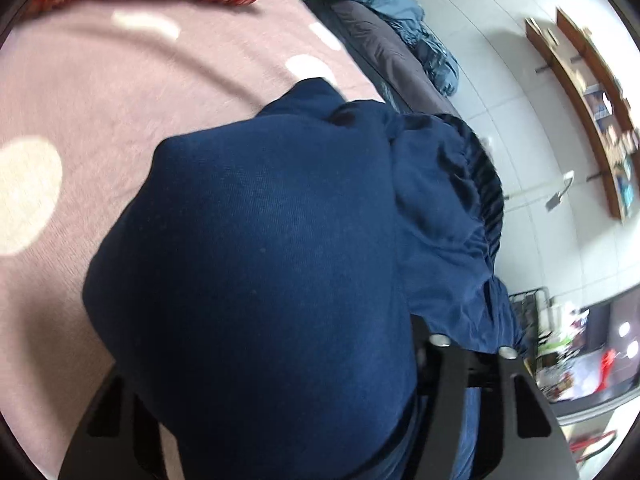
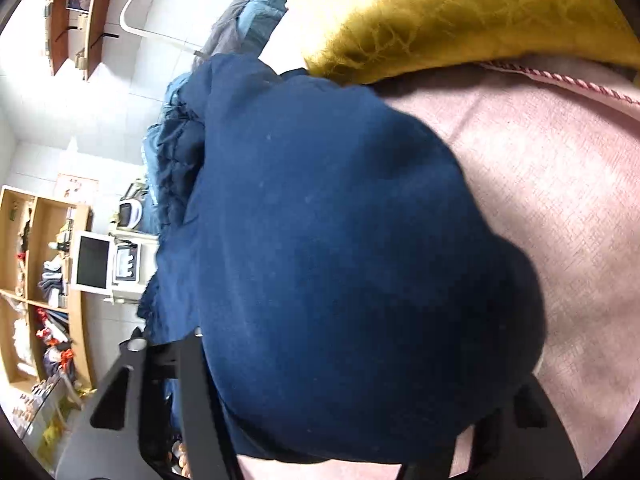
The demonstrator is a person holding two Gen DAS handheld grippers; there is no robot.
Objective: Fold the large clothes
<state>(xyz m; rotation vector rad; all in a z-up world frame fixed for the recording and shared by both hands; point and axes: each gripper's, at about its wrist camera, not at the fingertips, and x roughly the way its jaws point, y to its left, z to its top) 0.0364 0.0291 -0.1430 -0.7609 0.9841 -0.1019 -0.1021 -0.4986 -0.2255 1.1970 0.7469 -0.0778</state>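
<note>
My left tool (image 1: 276, 420) points forward and down, its two black fingers (image 1: 516, 408) spread wide at the bottom of the left wrist view, cloth draped between and over them. My right tool (image 2: 352, 420) sits the same way, fingers (image 2: 132, 400) splayed apart, tips buried. Whether either tool is pinching, I can't tell.

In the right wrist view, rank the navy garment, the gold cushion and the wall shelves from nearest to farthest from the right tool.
1. Navy garment: draped over the right tool, covering its fingers.
2. Gold cushion: ahead and to the right, on the pink blanket.
3. Wall shelves: far upper left, across the room.
</note>
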